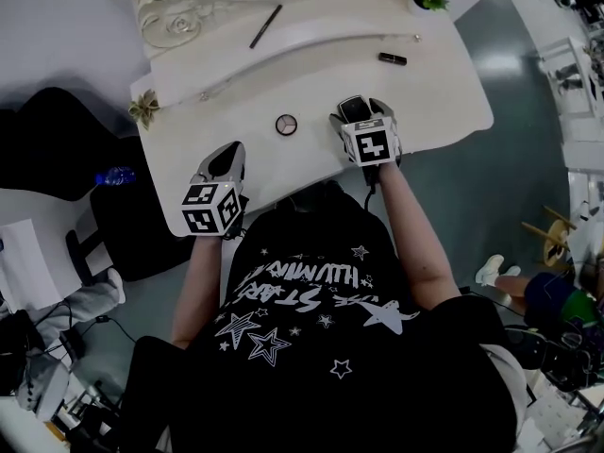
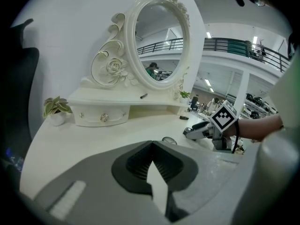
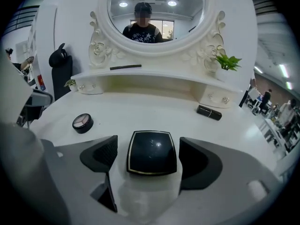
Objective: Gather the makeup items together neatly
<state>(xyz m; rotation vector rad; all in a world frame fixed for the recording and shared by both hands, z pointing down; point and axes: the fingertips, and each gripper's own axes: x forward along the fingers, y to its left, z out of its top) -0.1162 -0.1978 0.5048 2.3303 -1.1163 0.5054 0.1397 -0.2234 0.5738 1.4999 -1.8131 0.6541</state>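
Nearest the person, the left gripper [image 2: 151, 145] hangs at the front left edge of the white bench [image 3: 154, 109]. Its jaws are clenched tip to tip, with nothing between them. Further right along that edge is the right gripper [image 3: 149, 149], whose jaws are released and stand wide apart. A square black compact [image 3: 151, 159] with a thin gold rim lies flat on the bench between them. A gap shows on each side, so neither jaw touches it.

Just beyond, left of the right gripper and between the two grippers in the head view, a small round eyeshadow compact [image 3: 82, 123] lies flat on the bench. It is apart from the square one. Farther back on the right, a dark lipstick tube [image 3: 209, 112] lies on its side near the little drawer under the raised shelf [image 3: 154, 78]. It is well apart from both compacts.

On the shelf, a dark pencil [image 3: 125, 67] lies lengthwise, left of centre. Behind it rises the oval mirror [image 3: 154, 13] in its carved white frame. A leafy green plant [image 3: 227, 62] stands at the right end of the shelf, and a smaller pale plant [image 2: 56, 108] stands at the far left of the bench.
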